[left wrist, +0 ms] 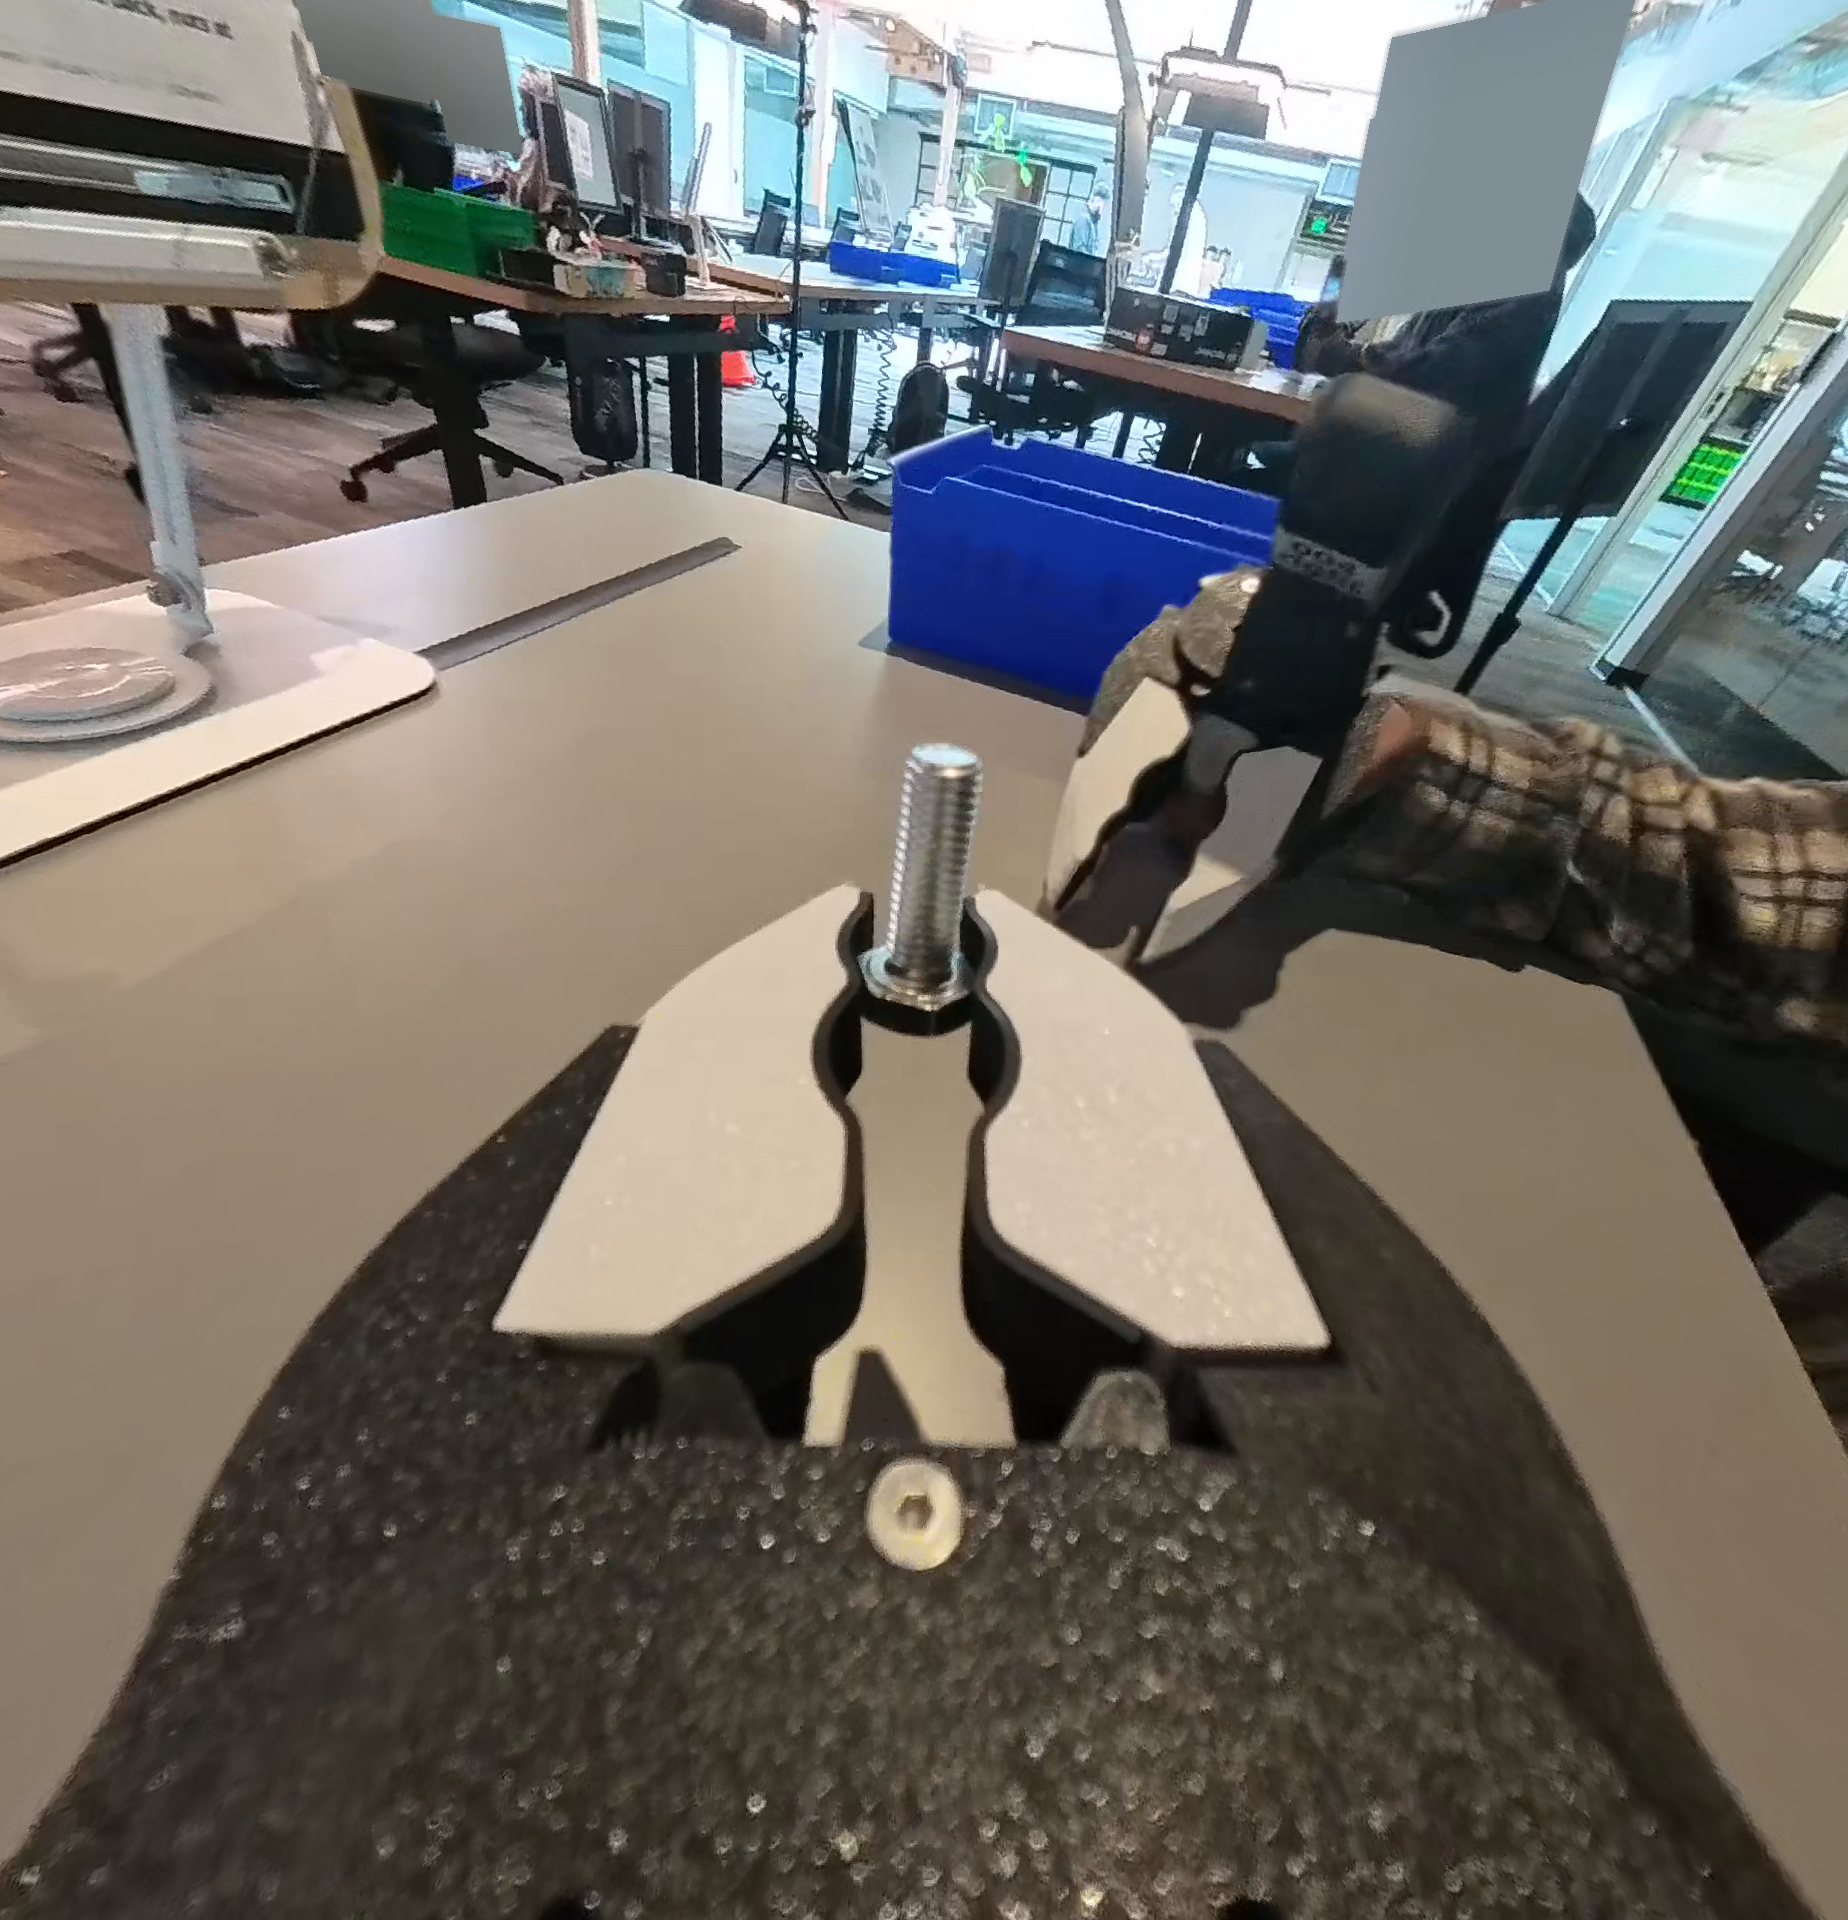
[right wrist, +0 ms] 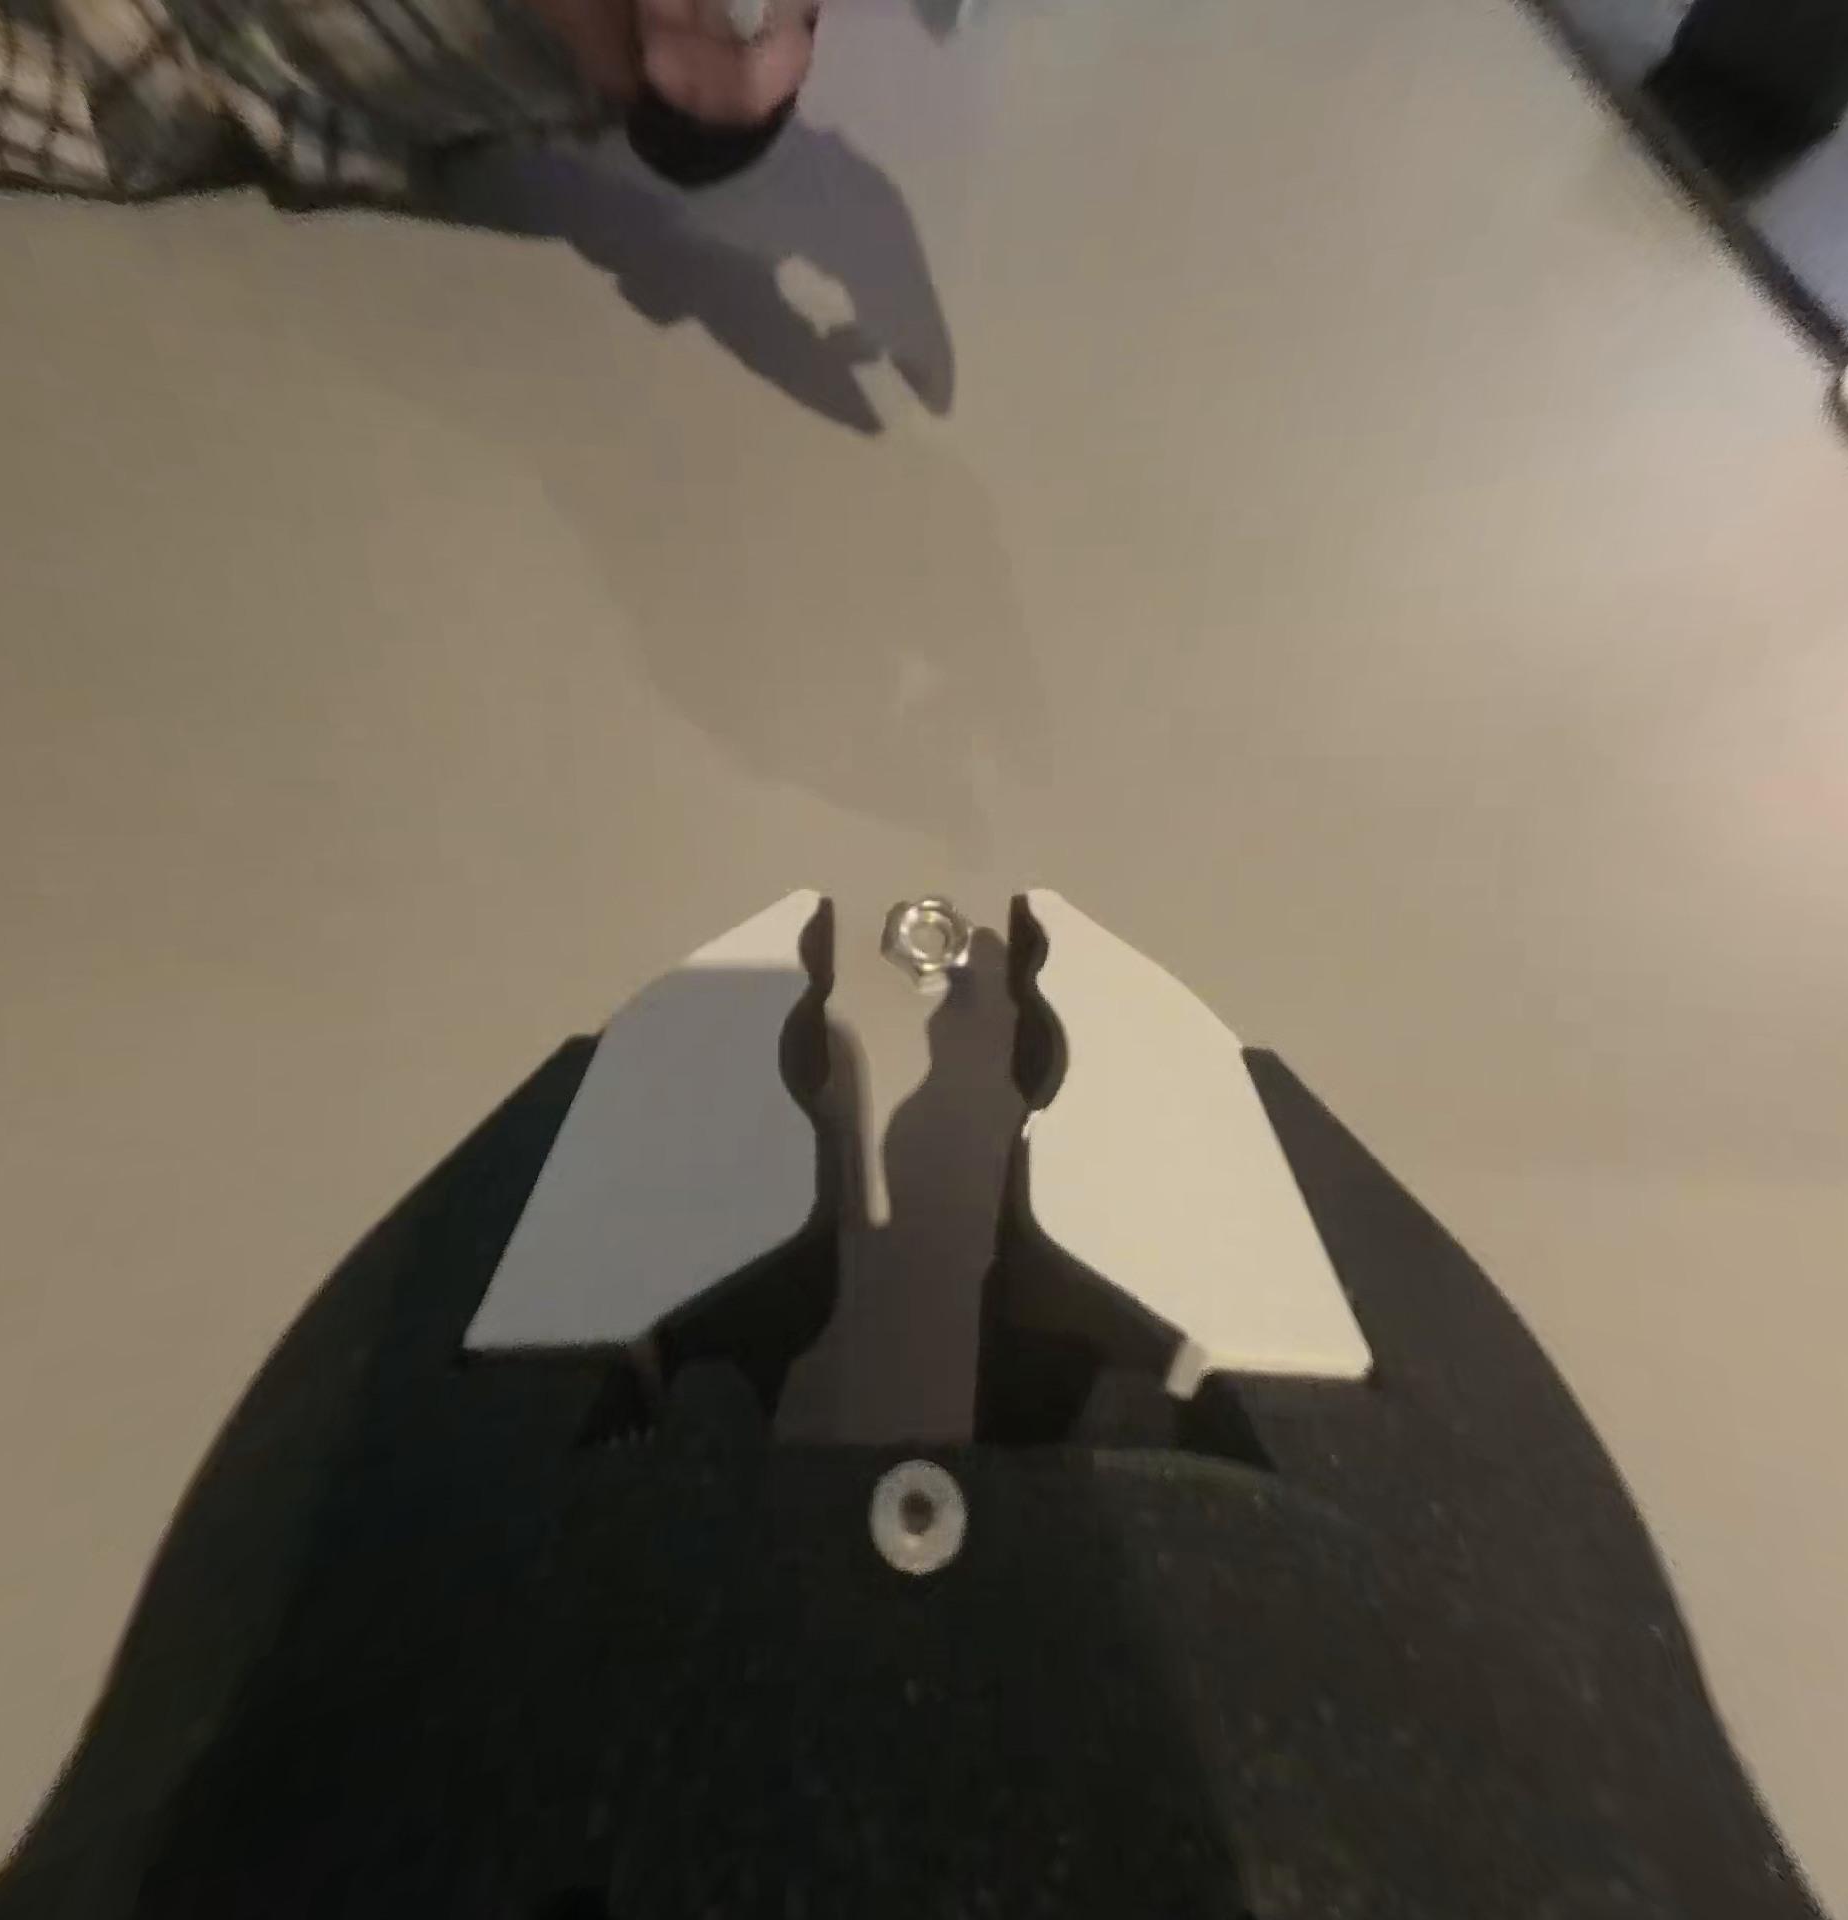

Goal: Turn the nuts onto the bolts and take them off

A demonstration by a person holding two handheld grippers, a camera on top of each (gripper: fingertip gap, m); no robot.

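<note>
We are holding the bolt upright in our left gripper; its two fingers are clamping the hex head near their tips, and the threaded shank is standing up clear above them, bare of any nut; the table is lying pale and flat underneath. Our right gripper is pointing down at the same table; its fingers are standing apart, and the nut is lying flat on the surface in the gap between their tips, touching neither as far as we can tell; that view is blurred. In the left view we are seeing the right gripper just to the right of the bolt, tips down at the table, with a plaid sleeve behind it; a blue bin is sitting at the table's far edge, and a white stand is resting on the left. In the right view a plaid sleeve is showing at the top.
</note>
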